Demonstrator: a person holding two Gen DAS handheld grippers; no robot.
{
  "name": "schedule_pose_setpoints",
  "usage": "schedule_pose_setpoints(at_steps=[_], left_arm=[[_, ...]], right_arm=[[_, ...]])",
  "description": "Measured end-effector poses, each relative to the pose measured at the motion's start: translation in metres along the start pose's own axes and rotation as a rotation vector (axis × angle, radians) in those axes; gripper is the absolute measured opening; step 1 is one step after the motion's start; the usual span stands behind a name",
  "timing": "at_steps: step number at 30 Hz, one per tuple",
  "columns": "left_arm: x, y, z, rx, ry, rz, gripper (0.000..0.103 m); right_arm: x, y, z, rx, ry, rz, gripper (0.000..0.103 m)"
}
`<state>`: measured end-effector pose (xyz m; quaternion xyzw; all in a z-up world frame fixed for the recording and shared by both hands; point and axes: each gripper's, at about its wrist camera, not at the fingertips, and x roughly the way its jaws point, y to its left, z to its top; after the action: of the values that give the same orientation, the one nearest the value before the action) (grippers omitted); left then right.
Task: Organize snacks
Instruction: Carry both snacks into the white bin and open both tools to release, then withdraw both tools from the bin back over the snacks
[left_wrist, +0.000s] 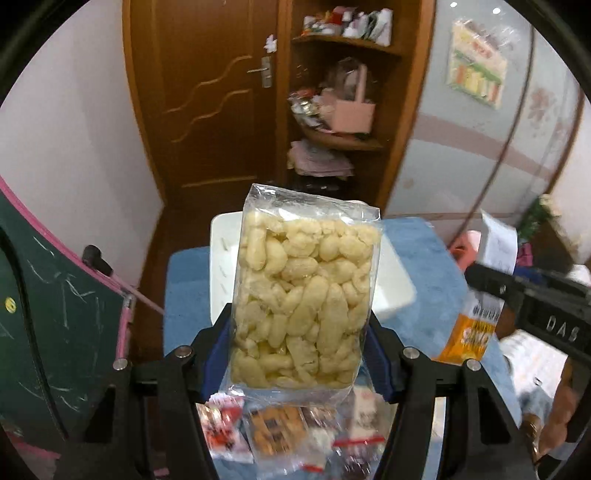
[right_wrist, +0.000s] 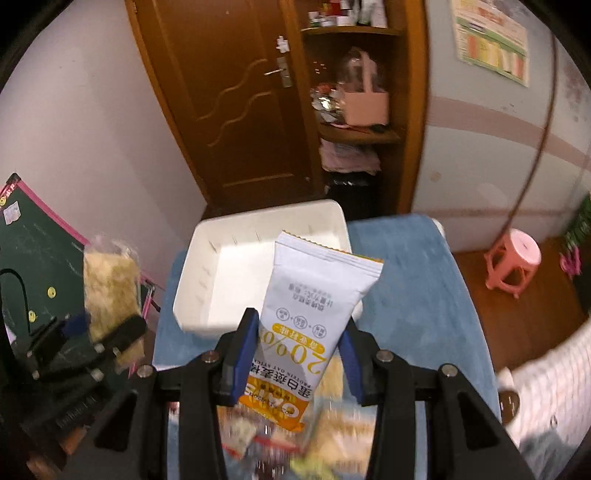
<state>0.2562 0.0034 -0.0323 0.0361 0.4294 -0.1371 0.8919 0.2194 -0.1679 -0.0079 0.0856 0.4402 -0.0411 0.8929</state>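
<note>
A blue-covered table (right_wrist: 406, 280) carries a white tray (right_wrist: 266, 221) and loose snack packets (left_wrist: 280, 435).

Both tongs are black plastic frames with blue pads on the inner finger faces and round silver screws at the joints: left tongs (left_wrist: 301, 325), right tongs (right_wrist: 295, 354). White raised lettering marks one body.

The heap of small snack packets (right_wrist: 295, 439) under the right tongs (right_wrist: 295, 354) is smeared by motion; no label reads. The clear bag of pale puffs (left_wrist: 303, 291) covers most of the white bin (left_wrist: 221, 258) in the left wrist view (only its edges show). The white-and-orange oat-bar pouch (right_wrist: 314, 317) hides the bin's near right corner. Shelf clutter (left_wrist: 347, 22) is too small to identify.
</note>
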Motion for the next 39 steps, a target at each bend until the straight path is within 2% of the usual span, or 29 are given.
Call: schedule_pose_setpoints(at_steps=[5,11,12,14,16,19,25,28,33,39], left_arm=[[0.063,0.002,0.036,-0.073,0.101,0.027,0.062],[0.124,0.004,0.043,-0.132,0.161,0.086,0.063],[0.13,0.004,0.042,-0.14,0.174,0.086,0.066],[0.147,0.01,0.04,-0.182,0.232,0.092,0.094],[0.154,0.017,0.035,-0.227,0.259,0.075,0.094],[0.156,0.027,0.028,-0.291,0.278,0.034,0.094],[0.138,0.035,0.017,-0.316,0.254,0.055,0.094],[0.121,0.032,0.014,-0.307,0.22,0.064,0.094],[0.079,0.021,0.009,-0.248,0.145,0.12,0.094],[0.018,0.011,-0.004,-0.179,0.073,0.107,0.094]], right_arm=[[0.073,-0.004,0.045,-0.026,0.047,0.005,0.043],[0.149,-0.018,0.058,-0.035,0.181,0.009,0.044],[0.159,-0.019,0.059,-0.036,0.201,0.027,0.045],[0.175,-0.017,0.06,-0.048,0.238,0.052,0.048],[0.182,-0.016,0.058,-0.062,0.25,0.059,0.056],[0.182,-0.015,0.054,-0.074,0.249,0.076,0.057],[0.163,-0.017,0.049,-0.095,0.221,0.069,0.057],[0.144,-0.016,0.046,-0.104,0.197,0.054,0.057],[0.105,-0.009,0.037,-0.103,0.157,0.037,0.057],[0.045,0.003,0.015,-0.108,0.077,-0.01,0.057]])
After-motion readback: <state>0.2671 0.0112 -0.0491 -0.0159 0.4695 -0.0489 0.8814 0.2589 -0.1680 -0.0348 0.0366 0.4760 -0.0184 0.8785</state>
